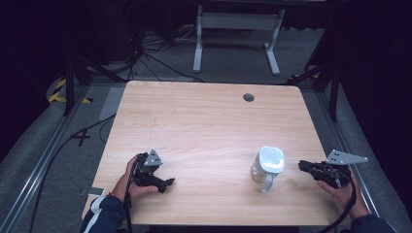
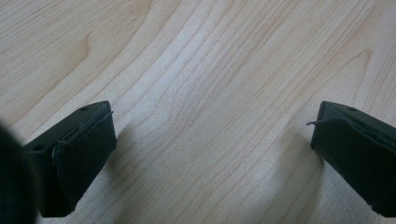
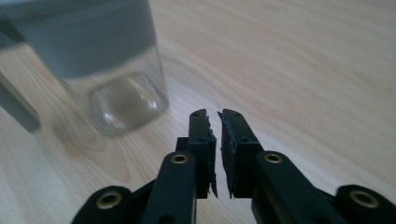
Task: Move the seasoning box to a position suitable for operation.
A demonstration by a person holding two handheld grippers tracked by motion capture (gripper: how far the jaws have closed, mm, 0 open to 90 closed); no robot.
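1. You're at a light wooden table (image 1: 204, 121) with rounded corners and a round grommet hole (image 1: 248, 97) near its far edge; around it lies grey carpet with cables, a white desk frame (image 1: 237, 39) stands behind, and the rest of the room is dark.
2. Count with me: one jug (image 1: 267, 167), clear glass with a grey lid and handle; two grippers, one in each of your hands.
3. Your left gripper (image 1: 165, 183) rests low on the near left of the table; its jaws stand wide apart over bare wood, holding nothing.
4. Your right gripper (image 1: 302, 165) sits at the near right edge, jaws nearly together with a thin gap, gripping nothing.
5. The jug stands upright just beside your right gripper's tips, not touching them; it's well apart from your left gripper.
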